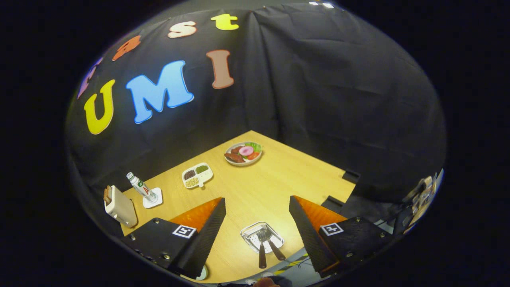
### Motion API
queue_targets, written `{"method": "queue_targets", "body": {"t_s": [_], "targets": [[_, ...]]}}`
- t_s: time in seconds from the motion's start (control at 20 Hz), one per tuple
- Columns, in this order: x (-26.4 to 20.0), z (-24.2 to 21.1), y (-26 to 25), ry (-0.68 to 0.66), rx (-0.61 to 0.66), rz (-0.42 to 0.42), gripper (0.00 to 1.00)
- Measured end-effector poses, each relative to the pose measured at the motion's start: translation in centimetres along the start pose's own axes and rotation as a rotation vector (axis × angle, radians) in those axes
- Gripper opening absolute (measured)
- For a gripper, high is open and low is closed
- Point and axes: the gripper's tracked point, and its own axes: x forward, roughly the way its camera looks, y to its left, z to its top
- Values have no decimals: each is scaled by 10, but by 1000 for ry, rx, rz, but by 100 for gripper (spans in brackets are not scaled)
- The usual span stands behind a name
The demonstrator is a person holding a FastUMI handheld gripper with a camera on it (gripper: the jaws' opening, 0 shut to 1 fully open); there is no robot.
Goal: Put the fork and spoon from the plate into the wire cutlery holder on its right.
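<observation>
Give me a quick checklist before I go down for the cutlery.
1. Jaws open: ok, gripper is spread wide and holds nothing.
2. Cutlery on plate: ok, two pieces lie side by side, handles pointing back over the rim.
3. Alignment: ok, the plate sits between the jaws.
4. Which piece is the fork: cannot tell.
5. Holder position: cannot tell.

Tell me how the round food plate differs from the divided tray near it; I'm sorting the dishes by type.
The round plate holds slices and greens in one heap; the divided tray keeps small grains in separate compartments. The plate is circular; the tray is rounded-rectangular with a small tab. The plate lies farther beyond the open hand-held gripper. Both are pale and rest on the wooden table.
</observation>
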Motion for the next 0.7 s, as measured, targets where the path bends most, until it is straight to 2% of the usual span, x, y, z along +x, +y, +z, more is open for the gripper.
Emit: {"method": "queue_targets", "body": {"t_s": [0.4,0.7], "targets": [[-37,77,69,-369,-140,167,97],[-50,97,106,-539,-236,244,97]]}}
